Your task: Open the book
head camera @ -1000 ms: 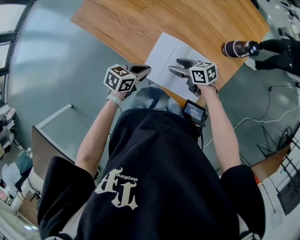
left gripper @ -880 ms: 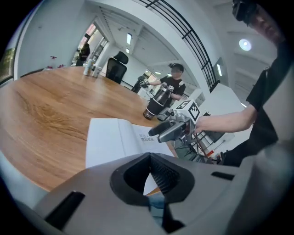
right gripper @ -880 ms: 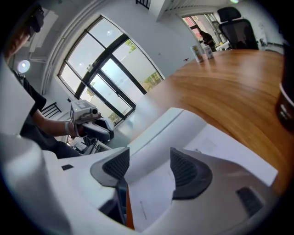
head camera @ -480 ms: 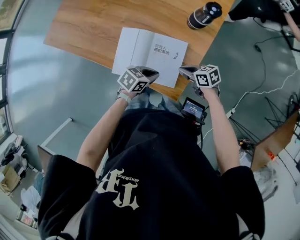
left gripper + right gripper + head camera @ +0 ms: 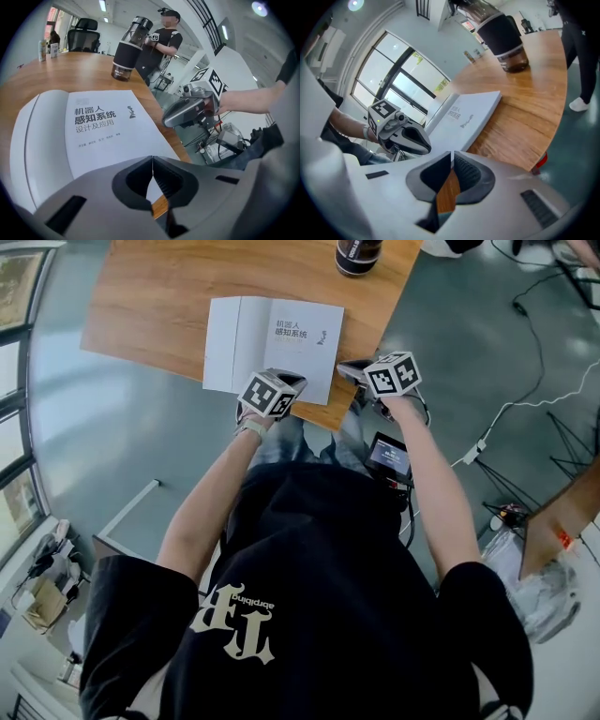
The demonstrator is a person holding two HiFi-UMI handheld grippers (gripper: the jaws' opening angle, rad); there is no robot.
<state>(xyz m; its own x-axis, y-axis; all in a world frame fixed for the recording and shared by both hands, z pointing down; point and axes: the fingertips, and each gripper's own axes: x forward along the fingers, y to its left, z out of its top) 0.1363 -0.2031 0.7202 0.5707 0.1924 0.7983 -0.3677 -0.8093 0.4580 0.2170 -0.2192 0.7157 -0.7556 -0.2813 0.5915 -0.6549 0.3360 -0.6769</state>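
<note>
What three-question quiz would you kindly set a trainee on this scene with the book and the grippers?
1. True or false: the dark bottle stands on top of the book.
2. The left gripper has its fingers: A) spread wide; B) together, with nothing between them; C) clamped on the bottle.
3. Fill in: the book lies on a ____ table.
Key: 1 false, since it stands on the table beyond the book; 2 B; 3 wooden.
</note>
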